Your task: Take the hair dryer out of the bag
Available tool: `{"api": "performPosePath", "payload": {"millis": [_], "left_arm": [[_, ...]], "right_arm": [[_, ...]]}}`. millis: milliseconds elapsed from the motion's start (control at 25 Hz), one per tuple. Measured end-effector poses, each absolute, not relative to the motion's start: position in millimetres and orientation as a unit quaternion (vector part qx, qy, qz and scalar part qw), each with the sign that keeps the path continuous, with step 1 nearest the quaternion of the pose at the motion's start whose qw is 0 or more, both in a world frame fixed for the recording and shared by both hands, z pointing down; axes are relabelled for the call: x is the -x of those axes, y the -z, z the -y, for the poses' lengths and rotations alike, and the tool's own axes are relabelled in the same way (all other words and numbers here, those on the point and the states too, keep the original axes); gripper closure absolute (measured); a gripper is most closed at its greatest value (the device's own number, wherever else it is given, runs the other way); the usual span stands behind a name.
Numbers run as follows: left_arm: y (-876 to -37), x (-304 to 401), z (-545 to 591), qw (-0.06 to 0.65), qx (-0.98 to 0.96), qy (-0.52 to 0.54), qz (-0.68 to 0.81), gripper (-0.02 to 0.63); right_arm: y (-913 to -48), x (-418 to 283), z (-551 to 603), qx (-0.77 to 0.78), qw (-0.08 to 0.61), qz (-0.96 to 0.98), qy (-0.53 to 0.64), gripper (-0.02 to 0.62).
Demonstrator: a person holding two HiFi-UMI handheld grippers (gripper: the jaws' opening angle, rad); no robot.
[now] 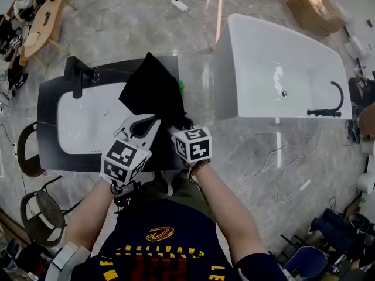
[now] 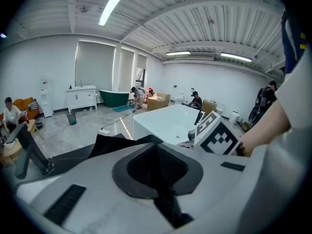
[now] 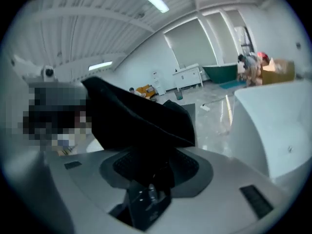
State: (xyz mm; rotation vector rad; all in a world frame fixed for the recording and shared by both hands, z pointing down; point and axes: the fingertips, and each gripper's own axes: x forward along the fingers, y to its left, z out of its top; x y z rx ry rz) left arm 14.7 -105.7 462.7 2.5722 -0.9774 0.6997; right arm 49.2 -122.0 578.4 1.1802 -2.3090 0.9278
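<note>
Left gripper view looks along smooth white plastic jaws with dark ribbed pads. The left gripper (image 2: 157, 152) has them pressed together on a fold of the black bag (image 2: 117, 143), whose matte cloth is pinched in the seam and runs on just past the tips. Right gripper view alone shows the inside of the right gripper (image 3: 146, 167). Its jaws stand partly apart, and limp bag cloth droops into the gap over a dark glossy block (image 3: 145, 199) low between the pads. Whether the pads press on either, or whether that block is the hair dryer, I cannot tell. Head view adds what neither gives: both grippers sit side by side at the bag's lower edge. Beyond the tips the bag rises as a peaked black shape over a black counter (image 1: 47, 151) with a white oval basin (image 1: 88, 124) and a black faucet (image 1: 79, 75). Farther off, right of the jaws, lies a glossy white bathtub (image 1: 275, 69).
</note>
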Motion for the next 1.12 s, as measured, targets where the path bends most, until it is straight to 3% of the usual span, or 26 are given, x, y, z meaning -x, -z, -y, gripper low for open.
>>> {"api": "performPosePath", "payload": {"millis": [200, 440, 800, 1120], "left_arm": [[-473.6, -13.6, 112.3, 0.155, -0.887, -0.259, 0.349, 0.594], [-487.9, -6.9, 123.0, 0.163, -0.873, -0.272, 0.372, 0.594], [-518.1, 3.9, 132.4, 0.181, -0.853, -0.29, 0.395, 0.594], [-516.0, 8.7, 132.6, 0.173, -0.851, -0.291, 0.402, 0.594]], "right_arm": [[-604.6, -39.1, 139.1, -0.427, 0.328, 0.806, -0.246, 0.422], [-628.6, -33.3, 144.9, -0.403, 0.401, 0.786, -0.245, 0.397], [-647.8, -24.9, 148.5, -0.364, 0.425, 0.779, -0.283, 0.371], [-625.3, -43.0, 122.0, -0.398, 0.4, 0.779, -0.275, 0.371]]}}
